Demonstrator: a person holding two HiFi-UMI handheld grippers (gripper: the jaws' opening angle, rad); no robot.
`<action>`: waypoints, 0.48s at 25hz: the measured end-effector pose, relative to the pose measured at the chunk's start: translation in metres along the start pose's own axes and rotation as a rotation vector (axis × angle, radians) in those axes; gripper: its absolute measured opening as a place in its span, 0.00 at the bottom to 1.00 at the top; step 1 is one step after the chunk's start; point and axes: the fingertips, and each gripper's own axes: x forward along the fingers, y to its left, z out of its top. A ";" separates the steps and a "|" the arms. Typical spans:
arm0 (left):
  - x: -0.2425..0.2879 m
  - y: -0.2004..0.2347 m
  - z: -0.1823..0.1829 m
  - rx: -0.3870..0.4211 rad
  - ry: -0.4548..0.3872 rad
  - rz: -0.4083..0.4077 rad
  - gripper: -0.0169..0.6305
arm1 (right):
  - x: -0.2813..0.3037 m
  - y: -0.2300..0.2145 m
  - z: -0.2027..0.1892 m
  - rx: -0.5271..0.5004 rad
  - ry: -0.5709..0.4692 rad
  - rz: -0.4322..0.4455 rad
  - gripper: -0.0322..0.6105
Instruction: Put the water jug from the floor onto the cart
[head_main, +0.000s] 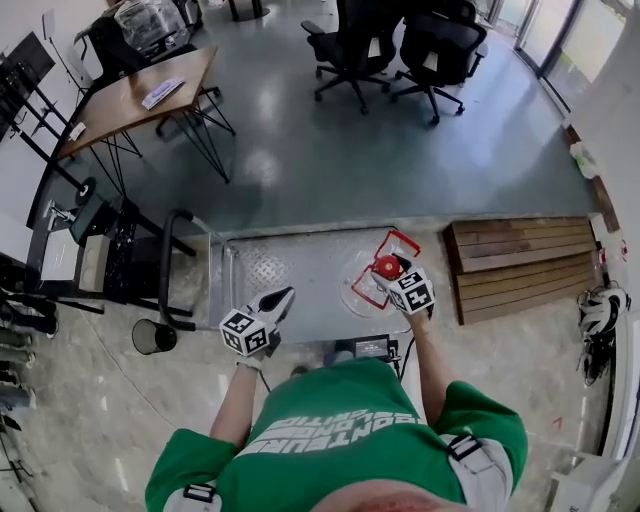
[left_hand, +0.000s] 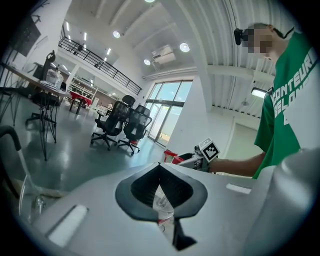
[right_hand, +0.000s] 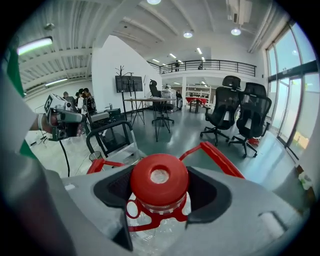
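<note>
The water jug (head_main: 362, 288) is clear plastic with a red cap (right_hand: 159, 179) and a red carry handle (right_hand: 220, 155). In the head view it is over the right part of the cart's metal deck (head_main: 290, 275); whether it rests there I cannot tell. My right gripper (head_main: 388, 272) is shut on the jug's neck just under the cap, with the jaws on either side (right_hand: 160, 194). My left gripper (head_main: 281, 297) is shut with nothing in it, over the deck left of the jug. Its joined tips (left_hand: 160, 166) point toward the right gripper (left_hand: 202, 155).
The cart's black push handle (head_main: 170, 270) stands at the deck's left end. Wooden pallets (head_main: 520, 265) lie right of the cart. A black bin (head_main: 152, 337) is at the near left, a desk (head_main: 140, 100) at the far left, office chairs (head_main: 400, 45) far behind.
</note>
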 end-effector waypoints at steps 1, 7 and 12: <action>0.005 0.002 0.002 -0.001 0.000 0.009 0.04 | 0.006 -0.004 0.002 -0.011 0.004 0.009 0.52; 0.031 0.008 0.004 -0.027 -0.006 0.065 0.04 | 0.034 -0.030 0.007 -0.060 0.030 0.062 0.52; 0.043 0.007 0.001 -0.048 -0.006 0.086 0.04 | 0.053 -0.035 0.002 -0.110 0.071 0.101 0.52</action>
